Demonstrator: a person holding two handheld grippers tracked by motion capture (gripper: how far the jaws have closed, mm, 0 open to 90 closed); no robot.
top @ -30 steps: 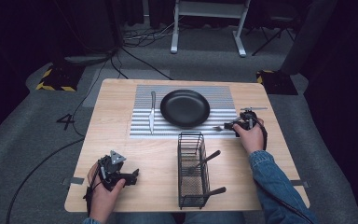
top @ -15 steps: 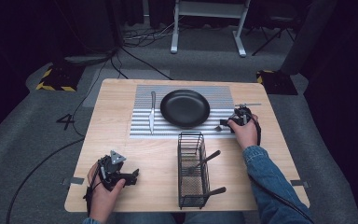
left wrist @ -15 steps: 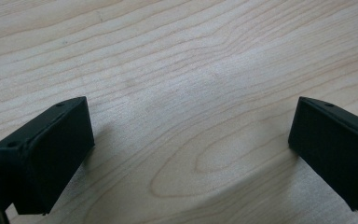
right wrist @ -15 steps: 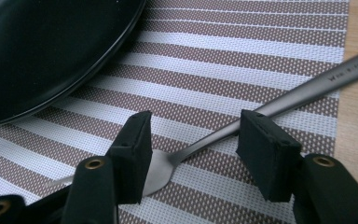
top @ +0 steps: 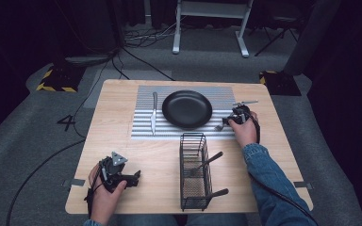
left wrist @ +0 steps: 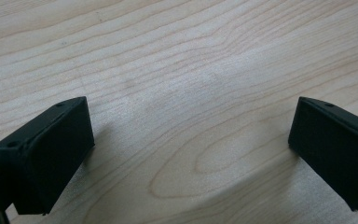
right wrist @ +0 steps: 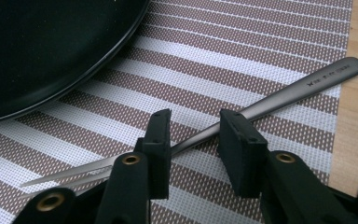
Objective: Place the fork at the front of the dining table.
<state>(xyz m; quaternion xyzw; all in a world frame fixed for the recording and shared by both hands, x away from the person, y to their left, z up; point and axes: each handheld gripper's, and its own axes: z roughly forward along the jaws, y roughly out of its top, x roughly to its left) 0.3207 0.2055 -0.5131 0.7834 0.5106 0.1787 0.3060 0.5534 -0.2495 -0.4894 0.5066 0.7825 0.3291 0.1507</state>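
The right gripper (right wrist: 193, 140) sits low over the striped placemat (right wrist: 261, 42), just beside the black plate (right wrist: 46, 46). Its fingers (right wrist: 158, 140) have just been closing and now stand partly drawn in around the handle of a fork (right wrist: 279, 98), which lies flat on the placemat and runs across the gap between them. A little space shows on either side of the handle, so the pads do not yet pinch it. In the high view the fork (top: 219, 126) lies to the right of the plate (top: 187, 109). The left gripper (left wrist: 191, 154) rests near the tabletop (left wrist: 177, 60), its fingers (left wrist: 51, 149) spread wide with nothing between them.
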